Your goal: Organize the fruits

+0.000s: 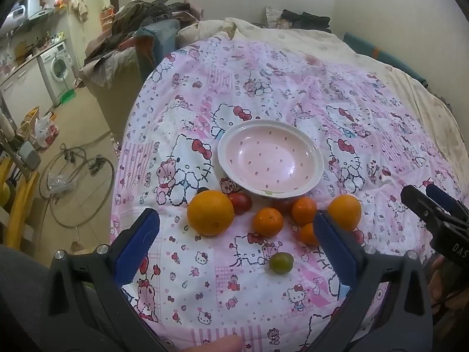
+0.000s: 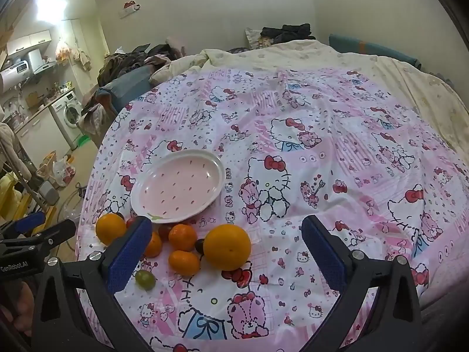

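Bed (image 2: 366,67) took up most of the rm, covered w/ a pink-and-white cartoon-cat sheet (image 2: 293,111) over a cream quilt (image 2: 293,52). Plain pale walls (image 2: 219,6) behind; dark clothes (image 2: 285,33) heaped at the head end. Left of the bed, a sofa or chair (image 1: 126,58) buried under more clothes. Beyond it a kitchen nook: white front-load washer (image 1: 58,64) under a counter (image 1: 29,58), wall cabinets (image 2: 27,41) above, range hood (image 2: 44,66). Tan tiled floor (image 1: 85,123) w/ a coiled hose (image 1: 79,182), plastic bags (image 1: 45,130), yellow frame (image 1: 17,205) at far left. Bright ceiling light (image 2: 49,7) glared overhead.
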`<state>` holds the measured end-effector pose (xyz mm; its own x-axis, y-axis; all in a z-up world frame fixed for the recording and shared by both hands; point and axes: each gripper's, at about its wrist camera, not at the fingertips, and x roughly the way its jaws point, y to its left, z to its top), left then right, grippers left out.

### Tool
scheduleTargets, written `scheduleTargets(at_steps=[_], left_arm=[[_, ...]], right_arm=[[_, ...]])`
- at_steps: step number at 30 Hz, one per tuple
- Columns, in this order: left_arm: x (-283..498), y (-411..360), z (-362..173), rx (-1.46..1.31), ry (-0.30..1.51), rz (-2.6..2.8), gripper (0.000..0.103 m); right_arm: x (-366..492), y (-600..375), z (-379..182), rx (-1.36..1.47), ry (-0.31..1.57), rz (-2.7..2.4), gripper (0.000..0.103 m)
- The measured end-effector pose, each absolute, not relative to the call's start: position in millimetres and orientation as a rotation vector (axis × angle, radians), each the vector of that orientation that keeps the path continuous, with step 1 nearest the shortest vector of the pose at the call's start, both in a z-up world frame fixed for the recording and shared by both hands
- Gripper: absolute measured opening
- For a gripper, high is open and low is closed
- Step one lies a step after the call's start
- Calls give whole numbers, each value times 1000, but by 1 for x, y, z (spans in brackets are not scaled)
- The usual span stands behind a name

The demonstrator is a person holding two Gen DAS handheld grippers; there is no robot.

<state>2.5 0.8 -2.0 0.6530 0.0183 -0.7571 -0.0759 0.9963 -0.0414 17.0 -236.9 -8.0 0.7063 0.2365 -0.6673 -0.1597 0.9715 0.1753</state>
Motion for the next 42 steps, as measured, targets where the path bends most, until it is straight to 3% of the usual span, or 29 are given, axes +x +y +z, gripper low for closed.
scheduleTargets(at_steps=[42], left_arm=[[0, 9, -6, -82, 863, 65, 103]], right_arm=[[17, -235, -13, 97, 762, 223, 103]])
